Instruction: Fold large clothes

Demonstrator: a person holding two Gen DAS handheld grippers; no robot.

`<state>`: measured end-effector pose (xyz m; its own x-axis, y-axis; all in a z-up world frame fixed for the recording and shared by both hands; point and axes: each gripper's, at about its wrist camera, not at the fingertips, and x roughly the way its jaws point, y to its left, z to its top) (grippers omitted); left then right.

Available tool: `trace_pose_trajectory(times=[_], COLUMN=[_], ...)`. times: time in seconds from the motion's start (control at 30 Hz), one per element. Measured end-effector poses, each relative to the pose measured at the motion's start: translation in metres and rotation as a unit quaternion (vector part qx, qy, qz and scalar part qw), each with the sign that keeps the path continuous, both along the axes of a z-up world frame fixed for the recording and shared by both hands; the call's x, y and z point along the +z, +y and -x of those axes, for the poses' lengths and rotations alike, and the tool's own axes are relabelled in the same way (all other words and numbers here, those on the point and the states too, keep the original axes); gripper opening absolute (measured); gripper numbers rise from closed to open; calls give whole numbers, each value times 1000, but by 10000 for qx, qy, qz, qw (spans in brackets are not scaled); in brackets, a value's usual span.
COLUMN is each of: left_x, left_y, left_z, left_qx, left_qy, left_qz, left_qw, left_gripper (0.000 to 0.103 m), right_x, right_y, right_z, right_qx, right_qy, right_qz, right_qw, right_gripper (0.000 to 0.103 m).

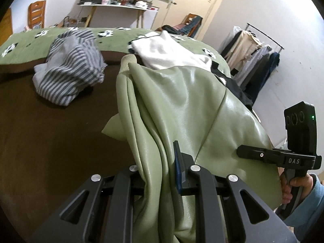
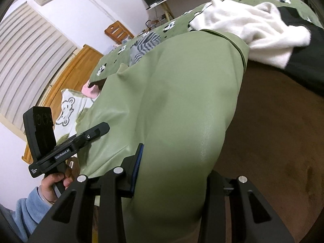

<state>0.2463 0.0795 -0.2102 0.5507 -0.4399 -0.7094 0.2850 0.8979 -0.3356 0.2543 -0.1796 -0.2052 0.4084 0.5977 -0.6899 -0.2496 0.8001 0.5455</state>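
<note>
Both claws, left (image 1: 160, 162) and right (image 2: 174, 166), clamped on glossy pale-green leatherette jacket (image 1: 182, 101), lifting off brown bed (image 1: 50, 131). Next: spread flat for folding.

A large pale-green, glossy leather-like jacket (image 1: 182, 101) with a ribbed cuff; bunched and creased, hanging lifted above the near brown bed surface; its far end reaches the white garment.

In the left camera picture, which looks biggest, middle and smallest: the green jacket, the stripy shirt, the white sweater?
1. green jacket, but it is nearest the camera
2. stripy shirt
3. white sweater, partly hidden by the jacket, so unsure
</note>
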Motion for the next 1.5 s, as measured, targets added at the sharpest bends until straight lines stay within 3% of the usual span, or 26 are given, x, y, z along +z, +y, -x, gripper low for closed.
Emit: trace_pose_trajectory(times=[0.3, 0.47, 0.7, 0.87, 1.2, 1.5], left_x=[18, 25, 33, 31, 3, -50], left_y=[-84, -156, -262, -351, -485, -561], left_z=[-1, -4, -3, 1, 13, 2], left_qx=[-459, -929, -1676, -2259, -2979, -3196], left_qy=[-83, -126, -184, -144, 104, 155], left_qz=[93, 228, 355, 445, 491, 300], left_qw=[9989, 9953, 9850, 9730, 9533, 9470], left_gripper=[19, 19, 19, 19, 19, 19], right_x=[23, 39, 48, 47, 17, -35], right_y=[-84, -159, -259, -330, -434, -496], right_z=[27, 52, 93, 126, 164, 149], right_qx=[-561, -1040, -1798, -2372, -2974, -3164], right_qy=[-125, -194, -240, -191, 27, 152], right_qz=[81, 229, 324, 402, 630, 852], right_qw=[9983, 9941, 9829, 9704, 9527, 9447], right_gripper=[36, 36, 36, 36, 36, 36])
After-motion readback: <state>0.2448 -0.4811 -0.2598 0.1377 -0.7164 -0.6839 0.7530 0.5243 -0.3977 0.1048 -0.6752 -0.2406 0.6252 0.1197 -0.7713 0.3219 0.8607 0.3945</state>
